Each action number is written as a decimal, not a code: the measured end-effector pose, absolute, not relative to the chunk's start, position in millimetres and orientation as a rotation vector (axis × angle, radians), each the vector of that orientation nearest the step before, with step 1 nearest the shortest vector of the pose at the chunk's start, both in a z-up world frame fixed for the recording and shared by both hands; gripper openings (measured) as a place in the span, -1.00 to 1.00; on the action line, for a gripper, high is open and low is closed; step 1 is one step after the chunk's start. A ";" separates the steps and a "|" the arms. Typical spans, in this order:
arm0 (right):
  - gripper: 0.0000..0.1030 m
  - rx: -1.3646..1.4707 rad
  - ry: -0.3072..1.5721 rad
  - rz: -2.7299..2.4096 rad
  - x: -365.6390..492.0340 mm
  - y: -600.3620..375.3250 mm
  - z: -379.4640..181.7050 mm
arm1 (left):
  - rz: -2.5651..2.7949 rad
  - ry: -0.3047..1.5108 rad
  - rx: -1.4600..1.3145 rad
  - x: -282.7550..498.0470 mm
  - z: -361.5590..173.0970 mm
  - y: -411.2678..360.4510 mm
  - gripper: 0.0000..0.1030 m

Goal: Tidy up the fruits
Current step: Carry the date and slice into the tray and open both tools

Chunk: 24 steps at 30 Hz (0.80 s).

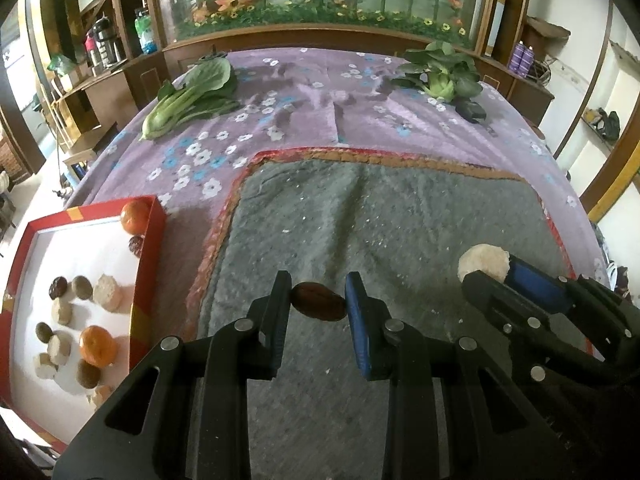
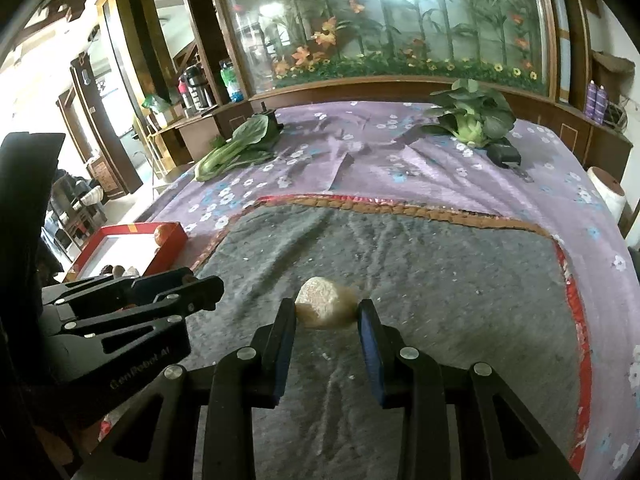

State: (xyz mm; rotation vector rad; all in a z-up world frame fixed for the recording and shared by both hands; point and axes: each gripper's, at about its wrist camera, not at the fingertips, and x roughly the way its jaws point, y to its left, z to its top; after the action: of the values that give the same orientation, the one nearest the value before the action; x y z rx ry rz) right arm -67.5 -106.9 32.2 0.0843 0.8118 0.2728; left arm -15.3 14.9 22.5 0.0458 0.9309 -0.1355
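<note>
Left wrist view. Left claw (image 1: 318,300) narrowed to a small gap, pads pinching a dark brown, glossy oval fruit (image 1: 319,302) end to end, held clear above the grey blanket (image 1: 400,224). Right claw (image 1: 486,266) at the right edge, clamped on a pale, rough-skinned round fruit (image 1: 482,261). Red box (image 1: 150,264) with white floor just left of the blanket, on the purple flowered bedsheet (image 1: 280,120). Inside: 2 oranges, 1 at the far corner (image 1: 135,216) and 1 near the front (image 1: 97,346), plus several brown and pale round fruits loosely grouped. Leafy greens (image 1: 192,94) lying far left on the bed; a second green bunch (image 1: 440,74) far right, with a dark object (image 1: 472,110) just beside it.

Right wrist view. Right claw (image 2: 326,312) partly closed, both pads pressed on the pale fruit (image 2: 324,302), raised over the blanket (image 2: 420,264). Left claw (image 2: 200,286) seen side-on at the left, tips close together; held fruit hidden from this angle. Red box (image 2: 170,246) small and far left, only the corner orange (image 2: 162,234) and a few fruits visible. White cylinder (image 2: 606,192) at the bed's right edge, seen only here. Box contents readable only from the left wrist.
</note>
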 end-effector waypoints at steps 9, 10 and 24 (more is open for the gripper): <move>-0.40 0.041 0.817 0.306 -67.9 -79.9 34.5 | -0.098 0.927 0.018 -22.0 24.5 42.4 -0.48; -0.40 0.039 0.817 0.308 -67.7 -77.4 34.6 | -0.093 0.928 0.015 -22.3 24.7 46.0 -0.48; -0.40 -0.025 0.827 0.367 -62.9 -37.3 36.2 | -0.026 0.909 -0.032 -29.3 31.6 92.5 -0.48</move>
State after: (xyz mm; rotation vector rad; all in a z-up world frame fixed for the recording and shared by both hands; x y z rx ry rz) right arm -62.9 -37.3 36.2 -0.0255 0.8266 0.3674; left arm -29.3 92.5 31.6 -0.0324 0.9091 -0.0264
